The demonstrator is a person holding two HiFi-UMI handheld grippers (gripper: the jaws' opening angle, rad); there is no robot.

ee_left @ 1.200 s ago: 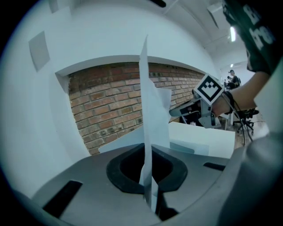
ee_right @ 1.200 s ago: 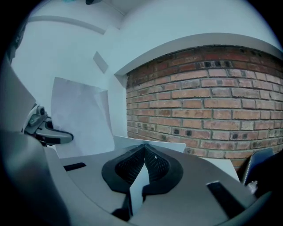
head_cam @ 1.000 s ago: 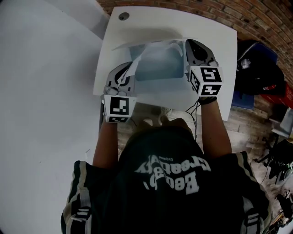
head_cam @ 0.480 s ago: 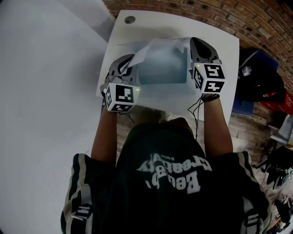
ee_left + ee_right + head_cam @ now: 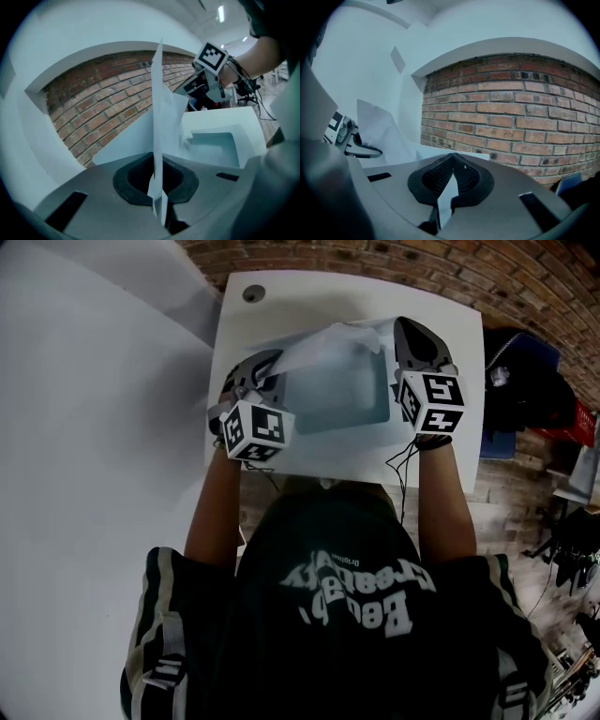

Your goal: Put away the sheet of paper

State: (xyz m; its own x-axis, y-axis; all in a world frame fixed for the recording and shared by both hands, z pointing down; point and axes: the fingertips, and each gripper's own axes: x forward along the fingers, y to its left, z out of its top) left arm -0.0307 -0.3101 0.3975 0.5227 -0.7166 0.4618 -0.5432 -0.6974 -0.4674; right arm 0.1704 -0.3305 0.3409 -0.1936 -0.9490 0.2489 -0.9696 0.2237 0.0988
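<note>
The white sheet of paper (image 5: 330, 337) hangs in the air over a pale blue tray (image 5: 345, 395) on the white table (image 5: 309, 292). My left gripper (image 5: 263, 367) is shut on the sheet's left edge, and in the left gripper view the paper (image 5: 162, 110) rises upright out of the closed jaws of that gripper (image 5: 159, 197). My right gripper (image 5: 413, 335) is shut on the right edge. In the right gripper view a strip of paper (image 5: 447, 198) sits pinched in that gripper (image 5: 449, 185), and the rest of the sheet (image 5: 382, 129) billows to the left.
A round cable hole (image 5: 253, 293) sits at the table's far left corner. A brick wall (image 5: 511, 117) runs behind the table. Dark bags (image 5: 525, 371) lie on the floor to the right. A white wall (image 5: 94, 427) stands to the left.
Both grippers have moved up and toward the far side of the table with the sheet. The left gripper swung inward and lifted the paper's left edge over the tray.
</note>
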